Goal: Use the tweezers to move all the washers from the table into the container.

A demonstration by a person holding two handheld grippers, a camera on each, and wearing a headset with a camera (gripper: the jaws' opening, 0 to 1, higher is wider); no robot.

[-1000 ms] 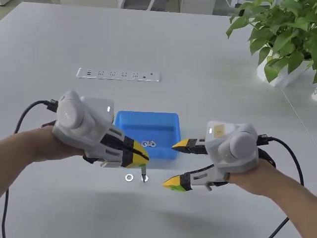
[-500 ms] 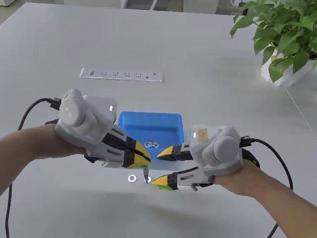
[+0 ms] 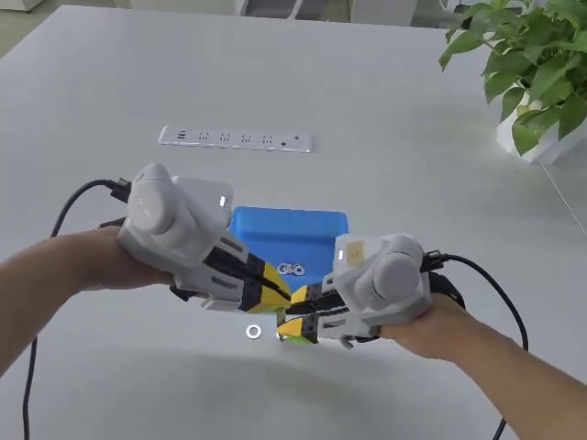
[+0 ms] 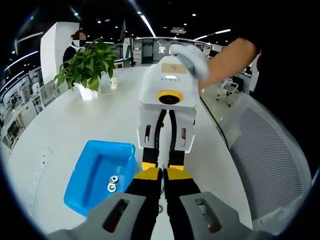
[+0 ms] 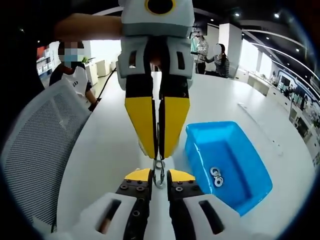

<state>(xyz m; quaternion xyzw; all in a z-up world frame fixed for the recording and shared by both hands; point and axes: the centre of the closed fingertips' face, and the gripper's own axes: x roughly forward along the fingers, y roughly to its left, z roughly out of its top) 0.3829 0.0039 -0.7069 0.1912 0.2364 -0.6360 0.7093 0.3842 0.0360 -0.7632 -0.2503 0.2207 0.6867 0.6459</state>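
The right gripper view resolves the tweezers (image 5: 159, 165) (a thin steel line). Their long axis runs straight from the left tongs (image 5: 158, 155), which are pressed together on them, to the right tongs (image 5: 159, 176), which are closed in on the tip. The tip points at the right tongs, just off the blue container (image 5: 250, 192).

The head view adds a loose washer (image 3: 253, 332) lying flat on the desk (image 3: 385, 110) in front of the container. Two washers (image 3: 292, 269) lie inside it.
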